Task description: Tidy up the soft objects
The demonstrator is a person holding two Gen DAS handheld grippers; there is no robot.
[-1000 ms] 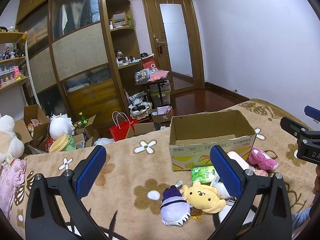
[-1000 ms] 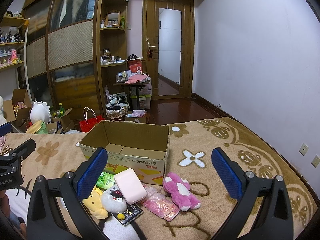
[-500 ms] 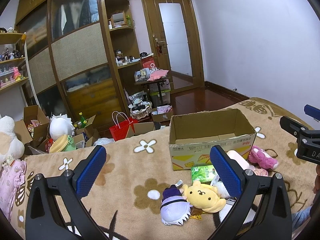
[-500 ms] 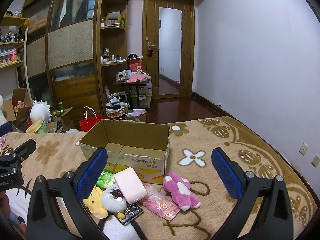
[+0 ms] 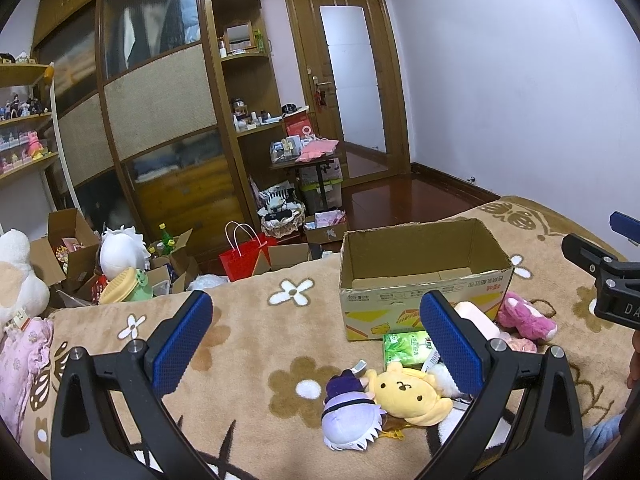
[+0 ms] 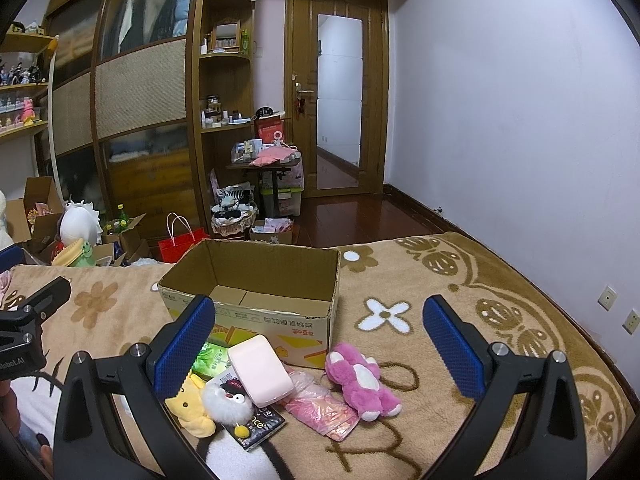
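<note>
An open cardboard box [image 5: 424, 280] [image 6: 256, 300] stands empty on the beige flowered blanket. In front of it lie a yellow plush [image 5: 408, 394] [image 6: 190, 410], a purple-and-white plush [image 5: 350, 416], a pink plush [image 5: 524, 316] [image 6: 362, 380], a white fluffy plush [image 6: 228, 400], a pink soft block [image 6: 260, 368] and a green packet [image 5: 404, 348]. My left gripper [image 5: 316, 340] hovers open above the blanket, left of the pile. My right gripper [image 6: 318, 344] is open too, above the pile, holding nothing.
A dark booklet [image 6: 258, 426] and a pink plastic bag [image 6: 324, 410] lie among the toys. Beyond the bed edge stand a red bag [image 5: 242, 256], cartons and plush toys on the floor, a wardrobe and a door. A wall runs along the right.
</note>
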